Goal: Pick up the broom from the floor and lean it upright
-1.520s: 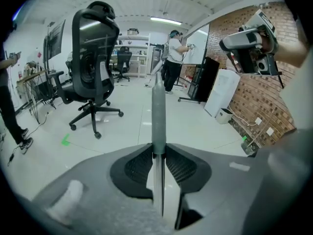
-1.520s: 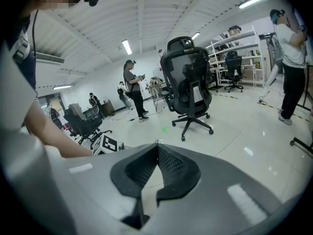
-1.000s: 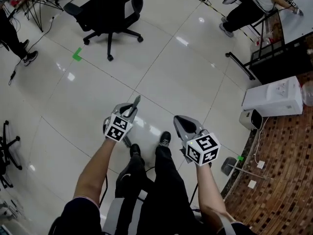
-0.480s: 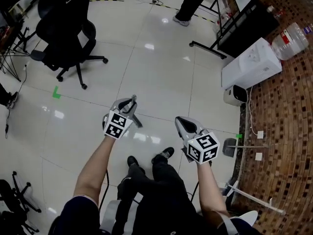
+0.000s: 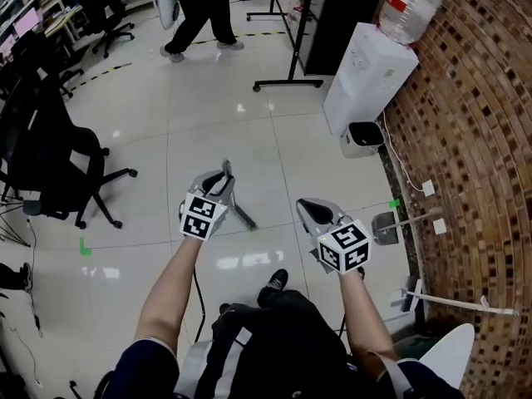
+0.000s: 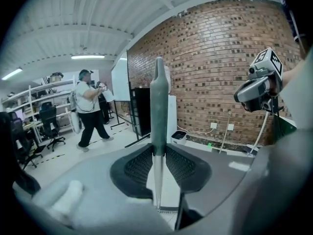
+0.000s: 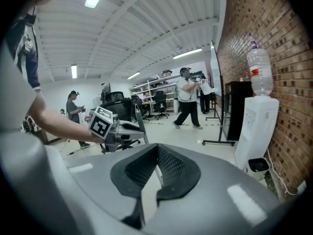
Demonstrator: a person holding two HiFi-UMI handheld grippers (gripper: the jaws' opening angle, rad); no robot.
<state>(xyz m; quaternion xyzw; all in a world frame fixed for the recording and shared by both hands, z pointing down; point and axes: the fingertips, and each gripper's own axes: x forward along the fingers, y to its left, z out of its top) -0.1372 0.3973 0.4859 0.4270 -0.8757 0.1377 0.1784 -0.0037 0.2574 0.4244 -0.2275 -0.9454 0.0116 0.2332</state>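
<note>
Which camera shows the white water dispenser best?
The right gripper view: the water dispenser stands clear, bottle on top. The head view shows it from above; in the left gripper view a stick partly hides it.

Counting up what is showing beside the brick wall

Two grippers are showing, the left gripper and the right gripper, each carrying one marker cube, and one rod is sitting between the left jaws. One water dispenser is bearing one bottle. Two wall sockets are sitting on the brick, and two green tape marks are sticking to the floor. Two black office chairs are standing at the left. One grey dustpan and one long white-handled tool are resting by the wall. Two other people are appearing, one walking person and one standing person.
</note>
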